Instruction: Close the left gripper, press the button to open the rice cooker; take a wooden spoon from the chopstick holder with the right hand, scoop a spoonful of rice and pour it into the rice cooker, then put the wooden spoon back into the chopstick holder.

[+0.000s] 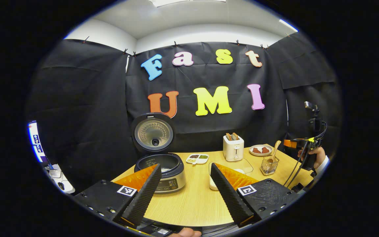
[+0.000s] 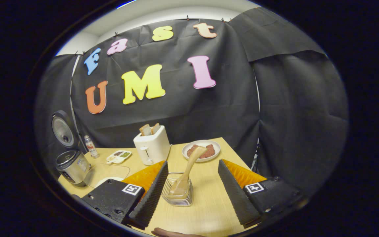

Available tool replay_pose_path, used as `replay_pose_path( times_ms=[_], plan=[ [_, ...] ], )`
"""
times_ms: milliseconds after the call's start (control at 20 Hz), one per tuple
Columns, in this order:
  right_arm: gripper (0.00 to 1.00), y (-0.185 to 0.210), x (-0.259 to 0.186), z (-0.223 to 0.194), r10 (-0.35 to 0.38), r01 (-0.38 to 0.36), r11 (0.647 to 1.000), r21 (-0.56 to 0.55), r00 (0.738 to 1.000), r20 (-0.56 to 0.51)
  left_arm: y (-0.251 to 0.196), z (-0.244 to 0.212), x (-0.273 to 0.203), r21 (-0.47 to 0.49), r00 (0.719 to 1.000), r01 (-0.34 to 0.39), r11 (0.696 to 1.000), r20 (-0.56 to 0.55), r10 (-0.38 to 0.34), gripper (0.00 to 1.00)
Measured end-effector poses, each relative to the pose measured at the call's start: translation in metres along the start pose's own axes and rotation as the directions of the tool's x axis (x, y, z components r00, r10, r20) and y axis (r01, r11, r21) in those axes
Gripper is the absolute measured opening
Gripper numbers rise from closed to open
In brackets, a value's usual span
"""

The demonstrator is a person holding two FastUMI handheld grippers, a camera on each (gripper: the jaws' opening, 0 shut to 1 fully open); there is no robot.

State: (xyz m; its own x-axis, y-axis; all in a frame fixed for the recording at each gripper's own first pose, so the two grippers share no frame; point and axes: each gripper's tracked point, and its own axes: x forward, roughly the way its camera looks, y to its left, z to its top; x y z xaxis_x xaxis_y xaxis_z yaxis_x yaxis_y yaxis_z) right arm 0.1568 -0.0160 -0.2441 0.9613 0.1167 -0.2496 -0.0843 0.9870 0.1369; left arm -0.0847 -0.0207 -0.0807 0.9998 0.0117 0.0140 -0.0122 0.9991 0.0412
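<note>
Rice cooker (image 1: 160, 168): seen at the table's left, lid raised, so the button press is judged done.
Left gripper (image 1: 185, 184): held with jaws spread wide, empty, above the table (image 1: 192, 204) near its front edge.
Wooden spoon (image 2: 189, 168): seen upright in the chopstick holder (image 2: 178, 192); whether scooping is done cannot be told.
Right gripper (image 2: 192, 194): held agape, empty, with the holder between its fingers, untouched.
Room: bare tabletop is left between holder and toaster (image 2: 151, 146); the right table edge is close.
</note>
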Motion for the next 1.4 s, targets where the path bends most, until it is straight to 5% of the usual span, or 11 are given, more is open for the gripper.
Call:
replay_pose_path(
  times_ms=[350, 450, 500, 600, 650, 850, 900, 950, 1000, 1100, 1400],
  plan=[
    [0.88, -0.01, 0.073, -0.029, -0.014, 0.015, 0.999, 0.034, 0.999, -0.043, -0.008, -0.02, -0.037, -0.017, 0.998, 0.047, 0.999, -0.037, -0.048, 0.96],
    [0.93, -0.011, 0.088, -0.032, -0.032, 0.034, 0.998, 0.054, 0.999, -0.036, -0.007, -0.019, -0.041, -0.023, 0.999, 0.043, 0.999, -0.025, -0.043, 0.96],
    [0.84, -0.014, 0.096, -0.036, -0.046, 0.048, 0.997, 0.055, 0.998, -0.041, -0.01, -0.018, -0.041, -0.026, 0.999, 0.048, 0.998, -0.023, -0.049, 0.96],
    [0.9, -0.002, 0.109, -0.047, -0.012, 0.016, 0.999, 0.049, 0.996, -0.09, -0.016, -0.014, -0.039, -0.034, 0.998, 0.064, 0.997, -0.019, -0.064, 0.96],
    [0.8, -0.001, 0.117, -0.052, -0.009, 0.013, 0.999, 0.035, 0.993, -0.117, -0.02, -0.013, -0.037, -0.039, 0.997, 0.074, 0.996, -0.021, -0.075, 0.96],
    [0.76, 0.0, 0.134, -0.054, 0.031, -0.017, 0.996, 0.093, 0.989, -0.147, -0.024, -0.016, -0.035, -0.023, 0.996, 0.084, 0.996, -0.039, -0.085, 0.96],
    [0.56, 0.005, 0.133, -0.052, 0.061, -0.043, 0.992, 0.121, 0.987, -0.146, -0.023, -0.019, -0.034, -0.015, 0.996, 0.078, 0.997, -0.048, -0.078, 0.96],
    [0.54, 0.013, 0.13, -0.049, 0.095, -0.076, 0.988, 0.133, 0.985, -0.145, -0.02, -0.022, -0.033, -0.006, 0.996, 0.071, 0.997, -0.055, -0.072, 0.95],
    [0.35, 0.014, 0.129, -0.05, 0.099, -0.08, 0.987, 0.136, 0.985, -0.141, -0.018, -0.024, -0.033, -0.001, 0.996, 0.066, 0.998, -0.058, -0.066, 0.96],
    [0.19, 0.028, 0.119, -0.039, 0.15, -0.13, 0.978, 0.163, 0.981, -0.119, -0.015, -0.026, -0.031, -0.008, 0.996, 0.06, 0.998, -0.064, -0.061, 0.96],
    [0.15, 0.038, 0.083, 0.015, 0.135, -0.135, 0.991, 0.015, 0.991, 0.019, -0.014, -0.026, -0.031, -0.047, 0.995, 0.079, 0.996, -0.064, -0.082, 0.96]
  ],
)
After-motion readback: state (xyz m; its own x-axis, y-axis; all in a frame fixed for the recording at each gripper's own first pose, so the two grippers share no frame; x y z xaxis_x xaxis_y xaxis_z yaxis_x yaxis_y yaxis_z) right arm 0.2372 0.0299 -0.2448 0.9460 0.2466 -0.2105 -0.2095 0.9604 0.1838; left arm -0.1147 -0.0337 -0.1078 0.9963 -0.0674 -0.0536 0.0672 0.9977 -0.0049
